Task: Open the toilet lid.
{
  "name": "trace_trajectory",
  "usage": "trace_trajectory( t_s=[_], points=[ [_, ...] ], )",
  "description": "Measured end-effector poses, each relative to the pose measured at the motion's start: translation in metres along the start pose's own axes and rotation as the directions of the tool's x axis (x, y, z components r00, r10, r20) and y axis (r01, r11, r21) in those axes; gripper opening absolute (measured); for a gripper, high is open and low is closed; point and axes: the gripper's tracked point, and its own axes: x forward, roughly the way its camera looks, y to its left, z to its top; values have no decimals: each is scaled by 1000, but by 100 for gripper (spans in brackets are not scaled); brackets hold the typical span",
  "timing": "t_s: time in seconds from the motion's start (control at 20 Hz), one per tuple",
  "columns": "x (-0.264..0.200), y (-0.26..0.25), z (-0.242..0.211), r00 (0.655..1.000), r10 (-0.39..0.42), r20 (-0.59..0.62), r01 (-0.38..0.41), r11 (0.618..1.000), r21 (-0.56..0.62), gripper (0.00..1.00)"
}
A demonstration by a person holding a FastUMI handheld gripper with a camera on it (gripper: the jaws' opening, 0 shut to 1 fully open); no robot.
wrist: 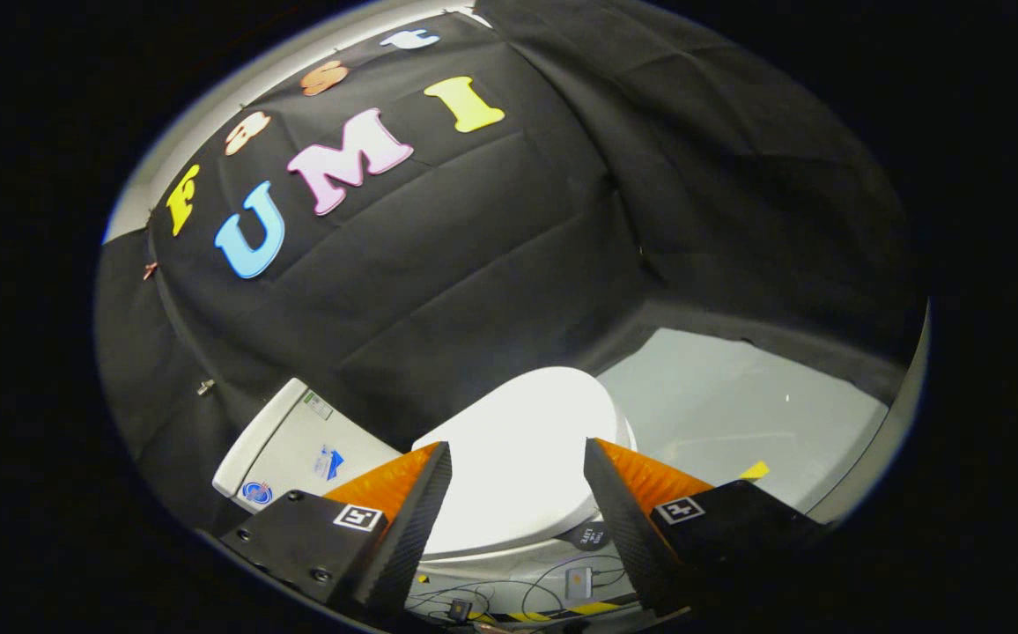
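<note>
Spread gripper (518, 458) jaws frame closed toilet lid (522, 458), lying flat.

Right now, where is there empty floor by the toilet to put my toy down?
The pale floor beyond the toilet lid, running up to the black cloth wall, is bare apart from a yellow tape bit. Under the open gripper, cables and small boxes crowd the floor. The tank sits tight against the cloth.

Toilet lid (518, 458) bright white, plain; tank (293, 449) white with small blue, green and red stickers; floor (738, 414) pale grey with bit of yellow tape (756, 470); booth wall cloth (474, 264) black; tape (575, 609) below toilet striped yellow and black.
</note>
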Motion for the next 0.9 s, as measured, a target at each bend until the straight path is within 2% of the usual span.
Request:
trace_trajectory(
  t_s=[0.15,0.35,0.65,0.8,0.85,0.9],
  points=[
    [20,-28,-28,999,3,-51,4,993,120,96],
    [40,-64,-61,994,-13,-104,44,954,297,93],
    [56,-88,-94,989,-6,-145,69,897,436,91],
    [62,-98,-104,988,-5,-156,81,871,484,84],
    [63,-99,-110,986,1,-168,83,868,490,78],
    [66,-97,-116,984,16,-177,76,861,502,76]
  ],
)
